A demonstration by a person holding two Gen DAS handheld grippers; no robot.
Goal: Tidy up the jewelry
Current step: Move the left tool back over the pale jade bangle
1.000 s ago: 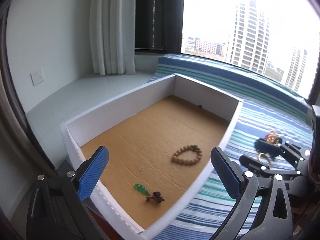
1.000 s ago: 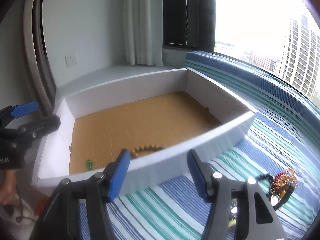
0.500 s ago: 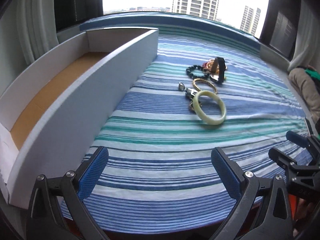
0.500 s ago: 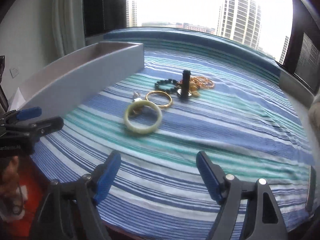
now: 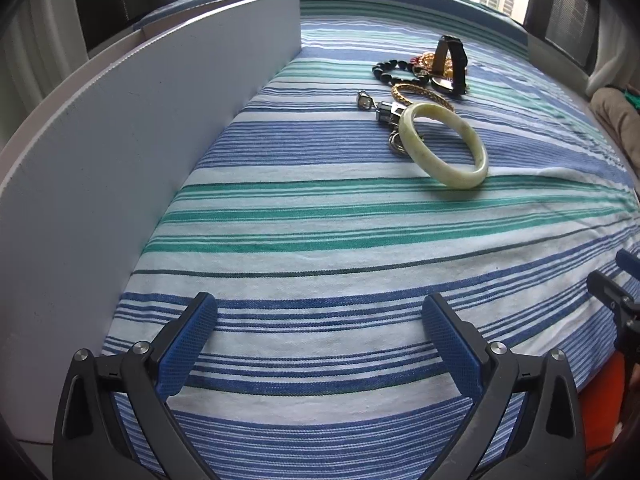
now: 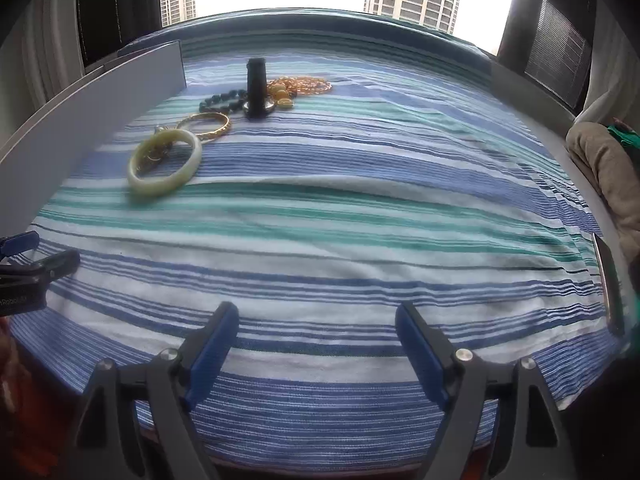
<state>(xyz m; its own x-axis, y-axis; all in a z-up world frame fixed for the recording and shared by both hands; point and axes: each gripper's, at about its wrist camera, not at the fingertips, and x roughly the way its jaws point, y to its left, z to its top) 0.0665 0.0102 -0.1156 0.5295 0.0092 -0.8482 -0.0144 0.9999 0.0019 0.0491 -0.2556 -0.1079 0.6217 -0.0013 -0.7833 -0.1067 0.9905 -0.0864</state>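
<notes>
A pile of jewelry lies on the striped cloth [image 5: 320, 220]: a pale green bangle [image 5: 444, 148] [image 6: 166, 162] nearest me, a gold bangle [image 5: 420, 94] [image 6: 208, 126], a black bead bracelet [image 5: 390, 70] [image 6: 224, 100], a black watch [image 5: 450, 64] [image 6: 258, 88], amber beads [image 6: 304, 86] and small silver pieces [image 5: 378, 106]. The white box [image 5: 120, 140] [image 6: 80, 120] stands to the left; only its outer wall shows. My left gripper [image 5: 318, 304] is open over bare cloth, well short of the pile. My right gripper [image 6: 316, 310] is open too, with nothing between its fingers.
Tan fabric [image 6: 600, 168] lies at the right edge of the cloth, with a dark flat object [image 6: 608, 280] in front of it. A window with tower blocks is behind. Bare striped cloth stretches between the grippers and the pile.
Both views have swung away from the box's inside to the striped cloth and the jewelry pile, and both grippers have come lower. The right gripper's jaws have spread wider.
</notes>
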